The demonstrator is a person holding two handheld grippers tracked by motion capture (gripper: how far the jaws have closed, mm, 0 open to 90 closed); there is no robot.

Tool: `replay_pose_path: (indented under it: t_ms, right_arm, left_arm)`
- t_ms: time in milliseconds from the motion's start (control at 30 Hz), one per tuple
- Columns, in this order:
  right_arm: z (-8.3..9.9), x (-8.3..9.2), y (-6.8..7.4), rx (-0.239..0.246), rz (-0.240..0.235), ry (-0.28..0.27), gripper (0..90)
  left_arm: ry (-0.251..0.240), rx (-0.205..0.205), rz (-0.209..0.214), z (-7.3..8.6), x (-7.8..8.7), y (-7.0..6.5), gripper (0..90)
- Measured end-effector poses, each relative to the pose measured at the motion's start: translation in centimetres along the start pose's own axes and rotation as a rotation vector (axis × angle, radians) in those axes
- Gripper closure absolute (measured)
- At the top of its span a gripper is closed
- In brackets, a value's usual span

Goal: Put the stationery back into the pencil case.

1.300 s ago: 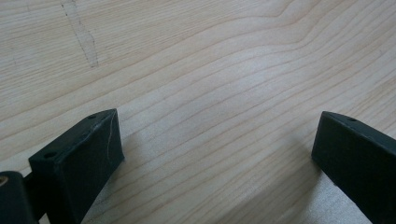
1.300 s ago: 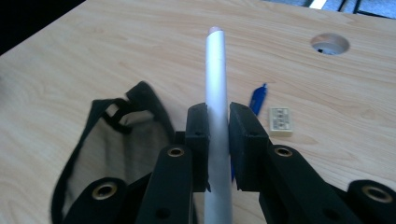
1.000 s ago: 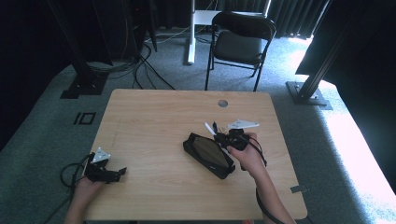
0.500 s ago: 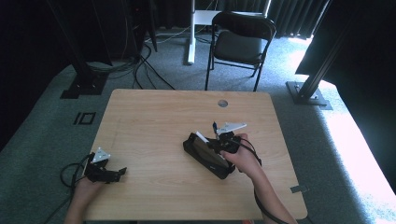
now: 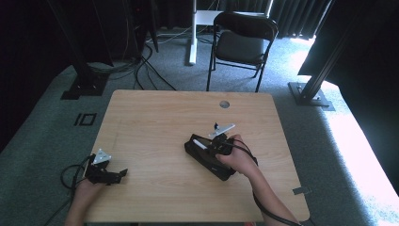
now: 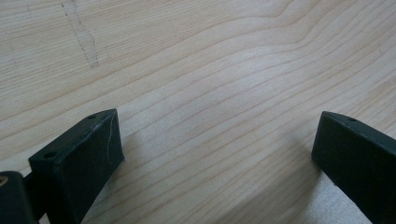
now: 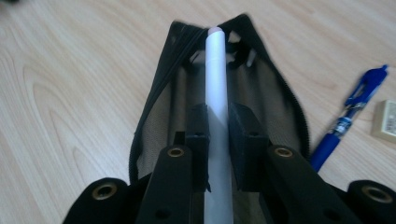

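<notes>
So the right hand-held gripper (image 7: 218,135) is clamped on a white pen (image 7: 217,93), jaws tight on both sides of the barrel. The pen runs straight out over a black mesh pouch (image 7: 159,116) that's unzipped, its tip up near the far end of the opening. From the high view that pouch (image 5: 207,157) lies at an angle on the bench (image 5: 155,122), right of the middle, with the right hand-held gripper (image 5: 214,145) just over it. A blue pen (image 7: 348,116) lies on the wood just beside the pouch, and a small pale block (image 7: 385,120) near that. The left hand-held gripper (image 5: 107,173) sits at the near left edge, well apart, jaws spread wide over bare wood.
</notes>
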State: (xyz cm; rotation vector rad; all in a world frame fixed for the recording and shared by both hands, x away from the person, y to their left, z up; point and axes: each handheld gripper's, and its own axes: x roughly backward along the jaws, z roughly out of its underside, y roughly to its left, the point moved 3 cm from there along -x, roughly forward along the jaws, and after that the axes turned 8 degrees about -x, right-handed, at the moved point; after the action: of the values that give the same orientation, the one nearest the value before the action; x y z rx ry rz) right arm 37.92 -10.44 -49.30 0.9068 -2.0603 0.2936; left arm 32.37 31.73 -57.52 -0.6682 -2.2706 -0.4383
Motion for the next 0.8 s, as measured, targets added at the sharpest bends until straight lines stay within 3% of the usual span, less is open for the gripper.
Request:
replay_pose_path:
  t_ms: [400,800]
  right_arm:
    - [-0.2,-2.6,0.5,0.024,0.031,0.081,78.5]
    - [0.1,-3.7,0.6,0.008,0.012,0.133,77.9]
  left_arm:
    - [0.0,0.0,0.001,0.0,0.0,0.0,2.1]
    - [0.0,0.001,0.0,0.0,0.0,0.0,2.1]
